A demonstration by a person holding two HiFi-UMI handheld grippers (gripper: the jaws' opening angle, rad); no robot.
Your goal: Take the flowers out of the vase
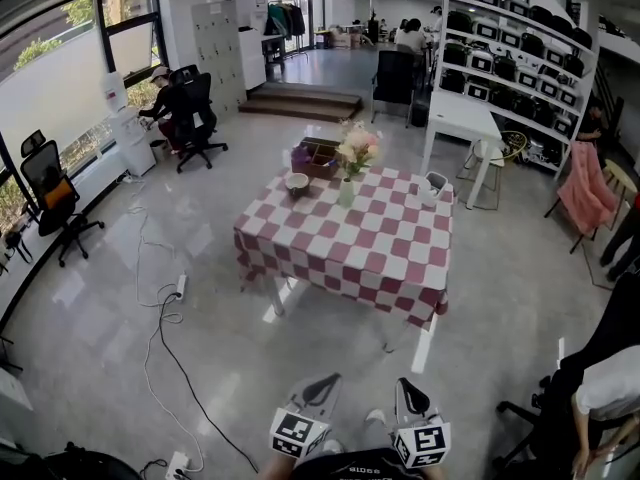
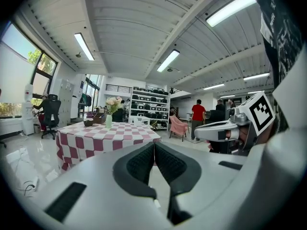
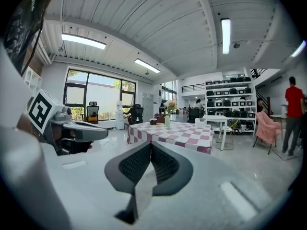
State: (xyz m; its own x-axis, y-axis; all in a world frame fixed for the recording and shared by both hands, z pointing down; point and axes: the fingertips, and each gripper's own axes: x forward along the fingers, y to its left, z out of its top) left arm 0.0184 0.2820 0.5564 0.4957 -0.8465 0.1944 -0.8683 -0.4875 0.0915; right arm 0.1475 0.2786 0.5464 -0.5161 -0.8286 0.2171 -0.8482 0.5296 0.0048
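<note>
Both claws (image 2: 153, 144) (image 3: 151, 143) sit closed, empty, facing checkered table (image 1: 340, 238) across apparently glossy floor (image 1: 215, 298).

Matt cloth (image 1: 340, 258) on counter (image 1: 400, 208). Shiny smooth floor (image 1: 200, 348). Matt grey plastic left tongs (image 2: 154, 145), right tongs (image 3: 150, 145); black bumpy pads (image 2: 141, 164). Glossy vase (image 1: 346, 192).

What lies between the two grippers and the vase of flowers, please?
In the head view: bare grey floor, then the near half of the checked tablecloth before the vase.
</note>
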